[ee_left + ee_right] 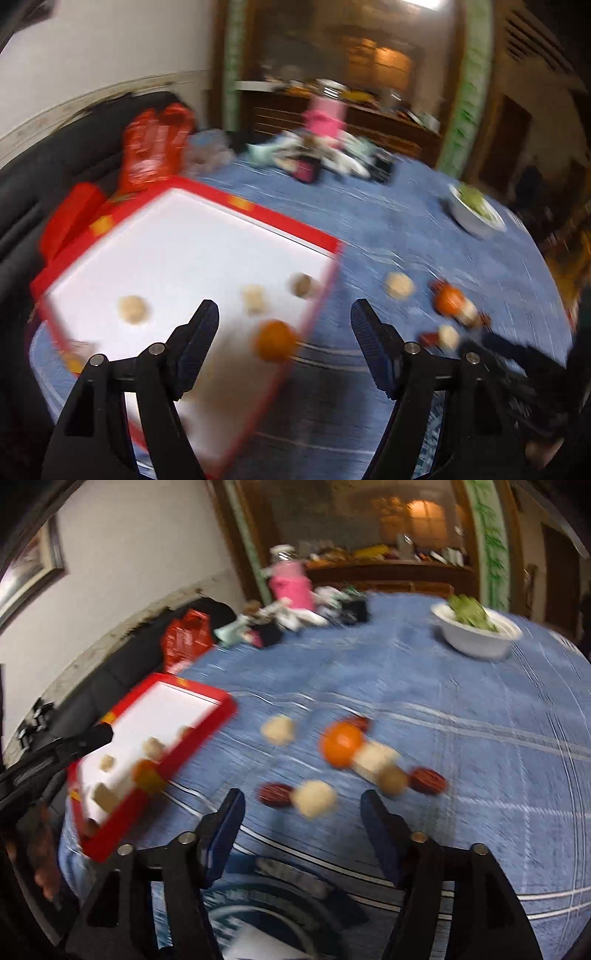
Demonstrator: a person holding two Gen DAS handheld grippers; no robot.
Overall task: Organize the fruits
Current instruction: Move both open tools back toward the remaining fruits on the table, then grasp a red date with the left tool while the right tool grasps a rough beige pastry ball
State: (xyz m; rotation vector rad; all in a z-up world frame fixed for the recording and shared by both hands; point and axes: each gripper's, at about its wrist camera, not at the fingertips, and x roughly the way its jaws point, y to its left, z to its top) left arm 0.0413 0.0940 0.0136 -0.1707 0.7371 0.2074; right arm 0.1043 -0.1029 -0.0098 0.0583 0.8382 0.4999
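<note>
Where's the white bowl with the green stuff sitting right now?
The white bowl sits at the far right of the blue tablecloth in the right wrist view, well beyond the loose orange.

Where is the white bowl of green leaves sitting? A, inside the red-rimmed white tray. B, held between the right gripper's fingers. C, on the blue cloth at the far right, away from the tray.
C: the white bowl of green leaves rests on the blue cloth at the far right, well apart from the red-rimmed white tray, and the open right gripper holds nothing.
</note>
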